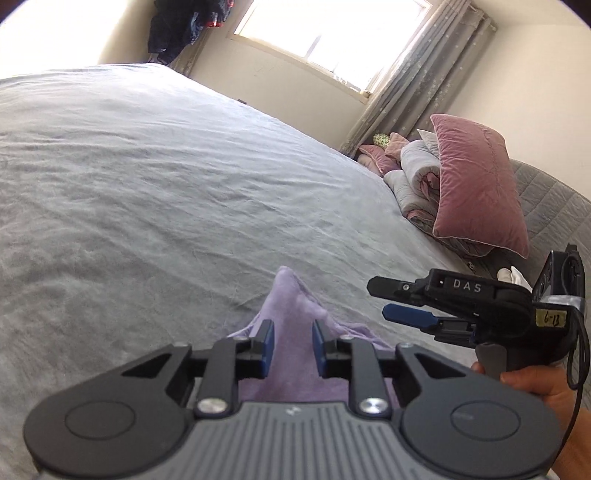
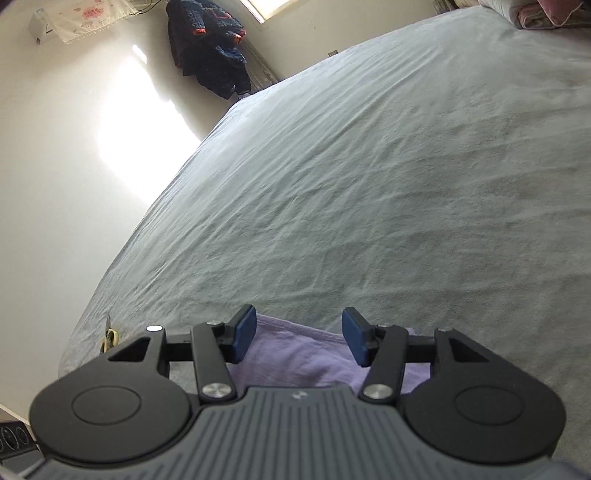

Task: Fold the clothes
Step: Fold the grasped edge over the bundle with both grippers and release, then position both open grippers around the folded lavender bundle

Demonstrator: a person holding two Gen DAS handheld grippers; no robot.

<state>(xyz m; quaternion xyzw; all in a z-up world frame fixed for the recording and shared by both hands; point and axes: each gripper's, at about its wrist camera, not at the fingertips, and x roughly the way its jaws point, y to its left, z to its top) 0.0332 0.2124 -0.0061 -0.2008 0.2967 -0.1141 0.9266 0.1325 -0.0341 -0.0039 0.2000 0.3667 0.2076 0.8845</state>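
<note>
A soft lilac cloth garment [image 1: 291, 332] lies bunched on a wide bed under a wrinkled pale grey bedsheet [image 1: 147, 184], close to the bed's near edge and directly beneath both tools.

In the left wrist view, the left gripper [image 1: 292, 341] has its blue pads parted, with a raised peak of the lilac fabric standing between them; the pads do not press on it. This view alone shows the right gripper [image 1: 388, 301] from the side, jaws apart, held by a hand [image 1: 532, 384], and a dusty pink velvet pillow [image 1: 476, 184] leaning on folded bedding beside a sunlit window [image 1: 332, 33].

In the right wrist view, the right gripper [image 2: 299, 338] is spread wide above the garment's flat hemmed edge, touching nothing. Only here do the bed's left edge and a dark hanging jacket [image 2: 210, 48] in the corner show.

Beyond the garment, the grey sheet stretches bare.
</note>
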